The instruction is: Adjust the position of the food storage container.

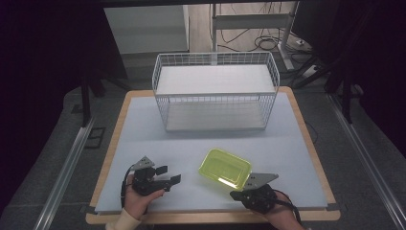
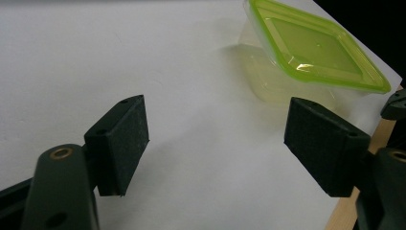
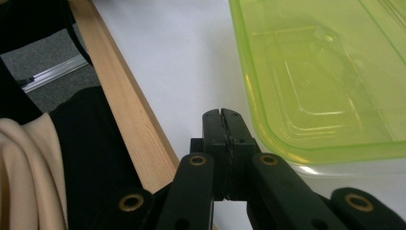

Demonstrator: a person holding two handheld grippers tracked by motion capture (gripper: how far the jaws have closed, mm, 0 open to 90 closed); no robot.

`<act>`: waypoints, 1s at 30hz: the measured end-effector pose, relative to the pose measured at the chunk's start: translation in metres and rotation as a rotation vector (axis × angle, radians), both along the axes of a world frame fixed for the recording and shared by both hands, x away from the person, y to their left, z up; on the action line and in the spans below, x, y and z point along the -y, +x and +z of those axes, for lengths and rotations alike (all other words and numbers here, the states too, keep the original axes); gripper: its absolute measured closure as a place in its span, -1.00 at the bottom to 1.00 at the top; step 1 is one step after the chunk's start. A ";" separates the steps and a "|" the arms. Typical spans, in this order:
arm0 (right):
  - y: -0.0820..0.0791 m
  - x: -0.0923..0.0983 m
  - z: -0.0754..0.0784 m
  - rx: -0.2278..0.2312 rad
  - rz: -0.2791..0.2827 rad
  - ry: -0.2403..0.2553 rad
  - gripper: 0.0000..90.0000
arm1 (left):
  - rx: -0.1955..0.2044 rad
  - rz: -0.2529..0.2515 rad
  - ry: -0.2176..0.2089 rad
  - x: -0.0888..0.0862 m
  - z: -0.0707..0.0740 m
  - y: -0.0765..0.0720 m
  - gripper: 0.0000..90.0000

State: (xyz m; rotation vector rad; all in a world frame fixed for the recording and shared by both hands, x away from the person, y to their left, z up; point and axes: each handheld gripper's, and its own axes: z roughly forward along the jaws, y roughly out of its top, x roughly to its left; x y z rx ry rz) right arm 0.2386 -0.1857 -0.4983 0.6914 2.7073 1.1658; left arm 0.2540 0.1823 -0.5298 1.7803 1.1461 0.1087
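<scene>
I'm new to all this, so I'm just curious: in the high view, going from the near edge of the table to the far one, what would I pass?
Left gripper and right gripper, then the green-lidded box, then the wire basket.

1. The white wire basket (image 1: pixel 215 91) stands across the far middle of the table (image 1: pixel 143 139), blocking the way straight ahead; bare strips run past it on both sides
2. The yellow-green lidded container (image 1: pixel 225 167) sits just beside the right gripper (image 1: pixel 239 193), closing off its forward path
3. The left gripper (image 1: pixel 170 175), jaws wide apart, has open tabletop ahead, with the container off to its right
4. Between container and basket lies a clear band
</scene>
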 end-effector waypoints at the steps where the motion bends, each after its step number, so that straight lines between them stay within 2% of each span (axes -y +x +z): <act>1: 0.001 0.000 -0.001 -0.001 -0.004 -0.001 1.00 | -0.001 -0.001 0.000 0.000 0.000 0.000 -0.49; 15: 0.008 0.012 -0.002 -0.010 -0.031 -0.010 1.00 | -0.002 -0.006 0.003 0.000 0.000 0.000 -0.50; 20: 0.013 0.021 -0.003 -0.010 -0.060 -0.020 1.00 | -0.002 -0.006 0.003 0.000 0.000 0.000 -0.50; 25: 0.021 0.031 -0.001 -0.010 -0.106 -0.010 1.00 | -0.003 -0.006 0.004 0.000 -0.001 0.000 -0.50; 30: 0.025 0.034 -0.001 -0.015 -0.125 -0.008 1.00 | -0.001 -0.008 0.008 0.000 -0.001 0.000 -0.50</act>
